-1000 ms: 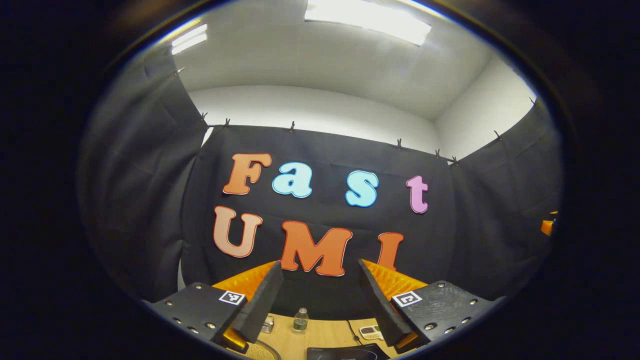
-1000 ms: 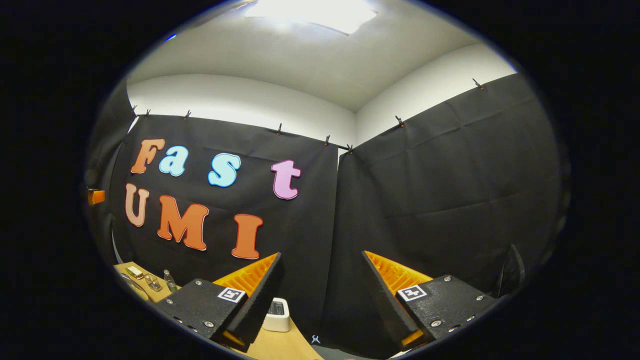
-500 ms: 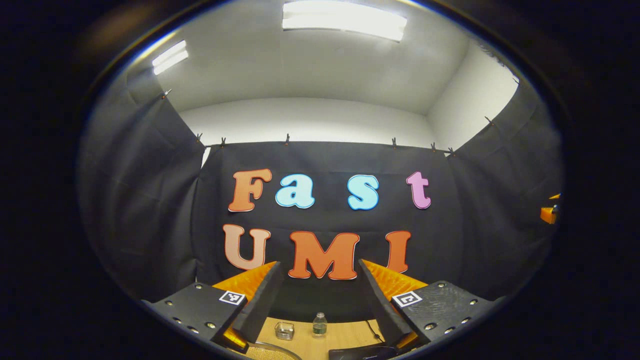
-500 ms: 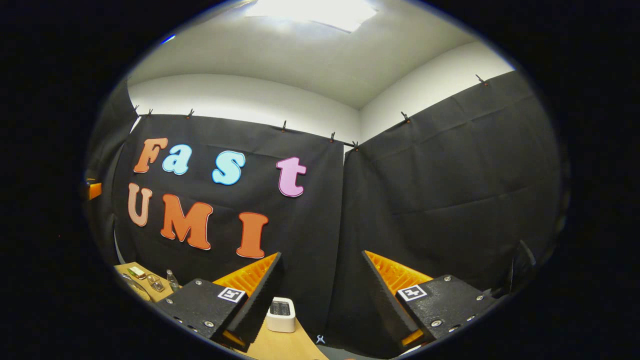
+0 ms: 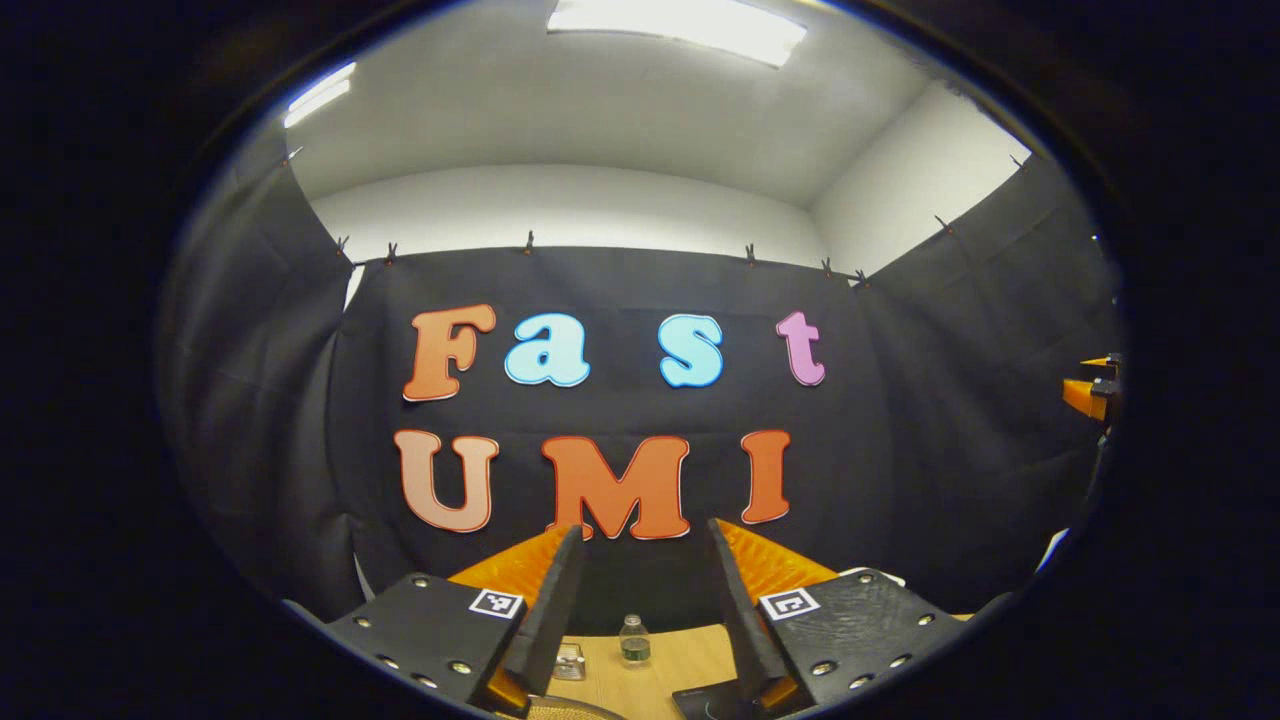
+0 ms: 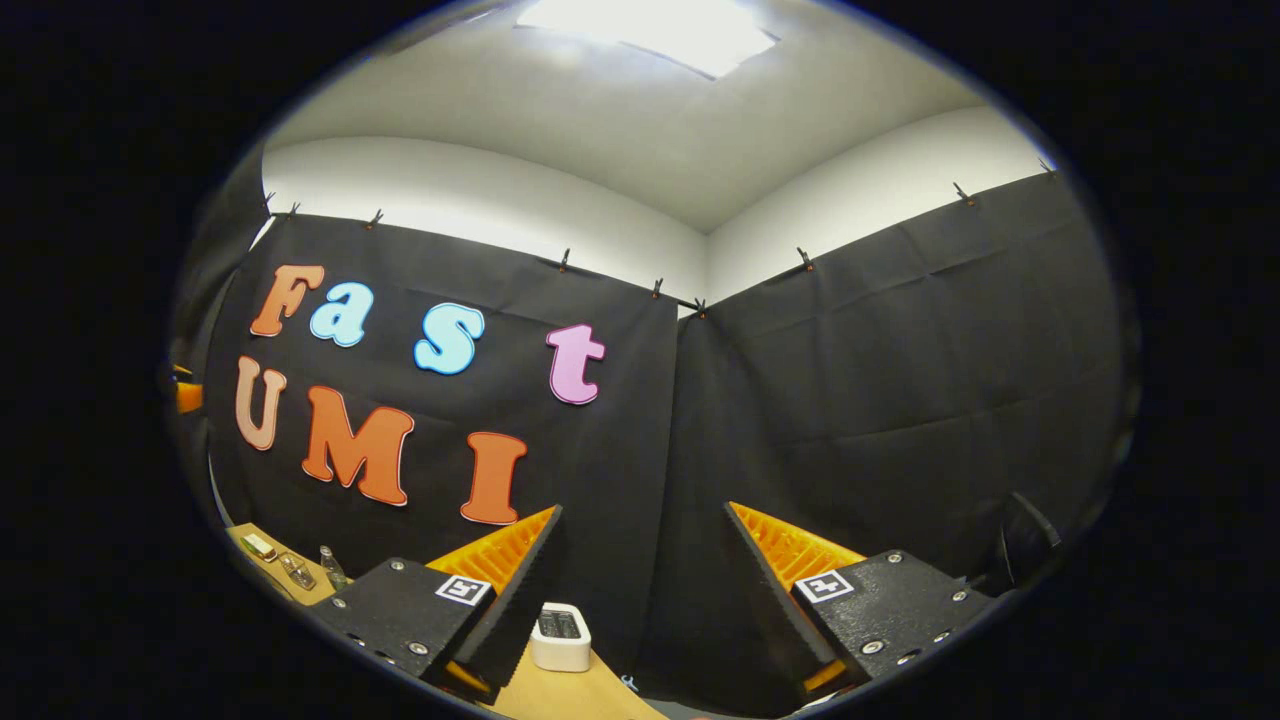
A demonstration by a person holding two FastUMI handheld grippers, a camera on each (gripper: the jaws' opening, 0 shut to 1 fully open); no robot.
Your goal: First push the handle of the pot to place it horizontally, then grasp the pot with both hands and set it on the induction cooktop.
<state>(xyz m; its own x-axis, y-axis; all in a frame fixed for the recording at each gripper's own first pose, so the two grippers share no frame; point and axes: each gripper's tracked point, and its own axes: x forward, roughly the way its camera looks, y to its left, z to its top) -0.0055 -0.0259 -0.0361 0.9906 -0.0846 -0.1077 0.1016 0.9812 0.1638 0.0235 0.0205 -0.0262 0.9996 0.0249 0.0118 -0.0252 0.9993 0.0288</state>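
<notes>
Gaping claws (image 5: 640,610) (image 6: 645,590), square markers

Cooktop (image 5: 712,705) cut off btm edge

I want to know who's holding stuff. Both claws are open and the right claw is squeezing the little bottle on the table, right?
Not quite. The right claw is open and holds nothing, as the right gripper view shows. The little bottle stands on the table in the left gripper view, untouched. The left claw is open too.
</notes>
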